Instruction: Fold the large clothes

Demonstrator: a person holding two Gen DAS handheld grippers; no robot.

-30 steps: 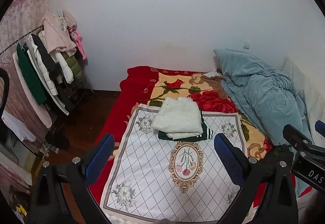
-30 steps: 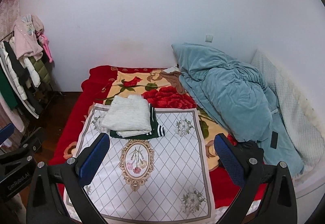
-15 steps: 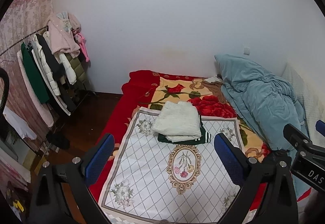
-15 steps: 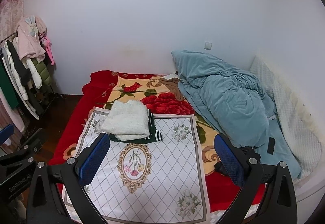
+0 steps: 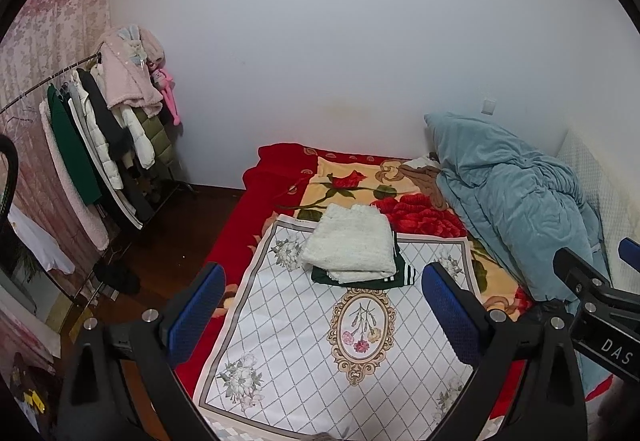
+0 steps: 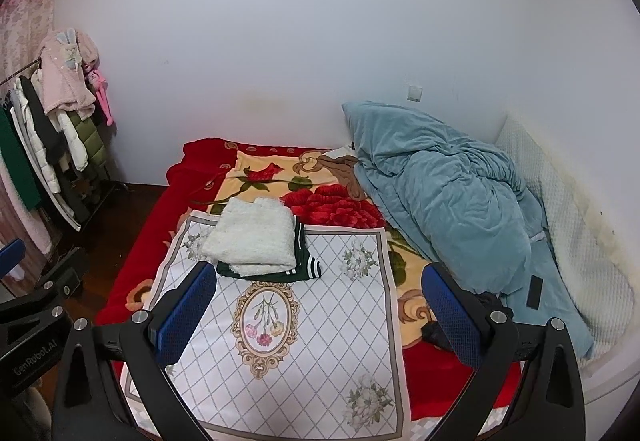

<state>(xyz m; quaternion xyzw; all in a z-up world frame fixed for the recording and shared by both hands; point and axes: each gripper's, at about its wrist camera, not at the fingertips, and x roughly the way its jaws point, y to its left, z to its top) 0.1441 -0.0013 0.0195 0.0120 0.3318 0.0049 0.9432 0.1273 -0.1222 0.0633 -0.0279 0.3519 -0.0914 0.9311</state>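
While both tools hang in the air above the near end of the bed, the left gripper (image 5: 324, 315) has its blue-padded fingers (image 5: 196, 311) spread wide with nothing between them, and the right gripper (image 6: 320, 315) is likewise spread wide and empty. Ahead of both, beyond the fingertips and touching neither tool, a folded fluffy white garment (image 5: 348, 243) lies on top of a folded dark green garment with white stripes (image 5: 394, 275), whose edge sticks out on the right of the pile. This pile rests at the far end of a white quilt-patterned cloth with a floral oval medallion (image 5: 320, 333), which is spread flat directly below and in front of the left gripper over a red and yellow rose-print blanket (image 5: 360, 185). To the right of the right gripper, a crumpled pale blue duvet (image 6: 448, 193) is heaped along the wall side, with a small black rectangular object (image 6: 534, 291) lying on its near edge. Far off to the left of the left gripper stands a metal clothes rack hung with coats and jackets (image 5: 96, 137) over a dark wooden floor (image 5: 176, 237).
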